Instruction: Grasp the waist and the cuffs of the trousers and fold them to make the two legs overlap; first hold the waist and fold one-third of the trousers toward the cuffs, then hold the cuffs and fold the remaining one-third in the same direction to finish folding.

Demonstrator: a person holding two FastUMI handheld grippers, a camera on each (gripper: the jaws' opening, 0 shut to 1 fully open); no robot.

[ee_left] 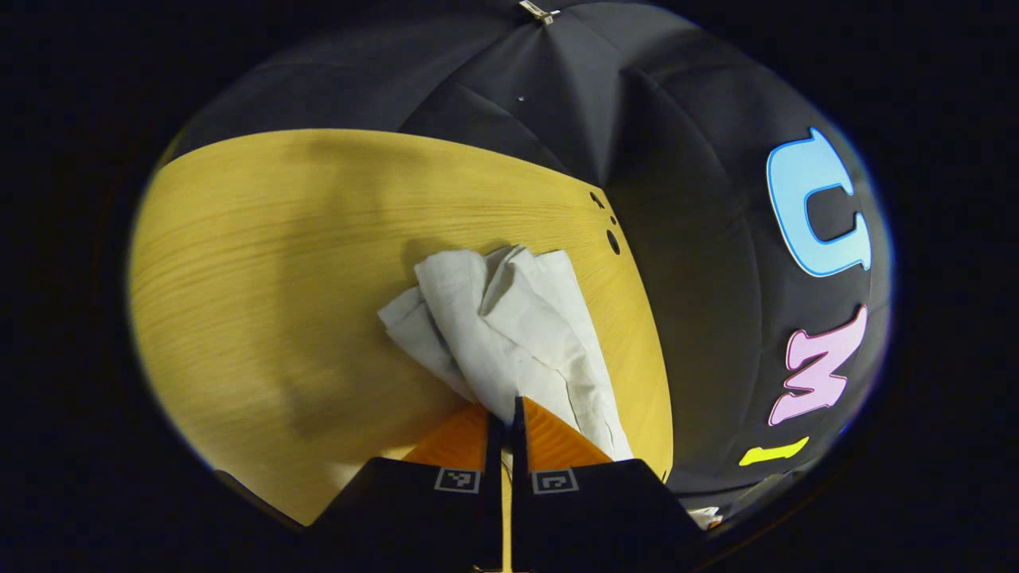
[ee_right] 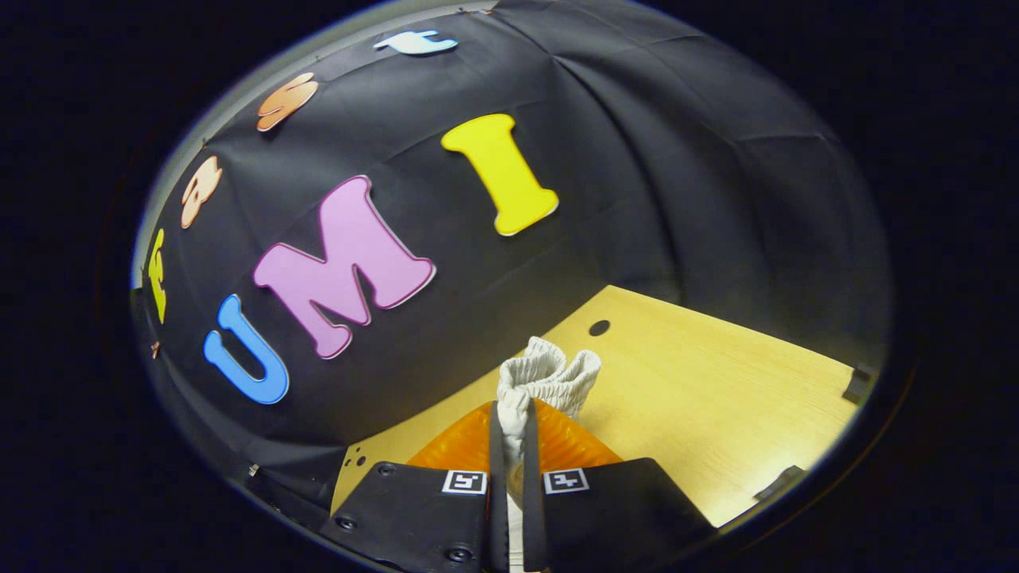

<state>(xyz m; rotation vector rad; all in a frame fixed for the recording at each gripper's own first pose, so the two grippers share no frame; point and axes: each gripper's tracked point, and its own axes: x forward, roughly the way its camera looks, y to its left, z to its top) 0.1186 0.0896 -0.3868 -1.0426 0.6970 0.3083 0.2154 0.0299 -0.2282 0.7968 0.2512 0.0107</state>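
Pale off-white trousers (ee_left: 509, 326) hang bunched and creased over the wooden table (ee_left: 263, 263) in the left gripper view. My left gripper (ee_left: 506, 414) is shut on the near end of the cloth, which drapes away from its fingertips. In the right gripper view, a gathered, ribbed part of the trousers (ee_right: 549, 374) pokes up between my fingers. My right gripper (ee_right: 509, 418) is shut on that bunch, lifted above the table (ee_right: 716, 398). Which end is the waist and which the cuffs I cannot tell.
The table's right edge (ee_left: 649, 342) runs close beside the hanging cloth, with small dark holes (ee_left: 611, 239) near the far corner. Black cloth wall surrounds the table. A dark hole (ee_right: 599, 327) and small dark brackets (ee_right: 856, 383) sit at the table's edges.
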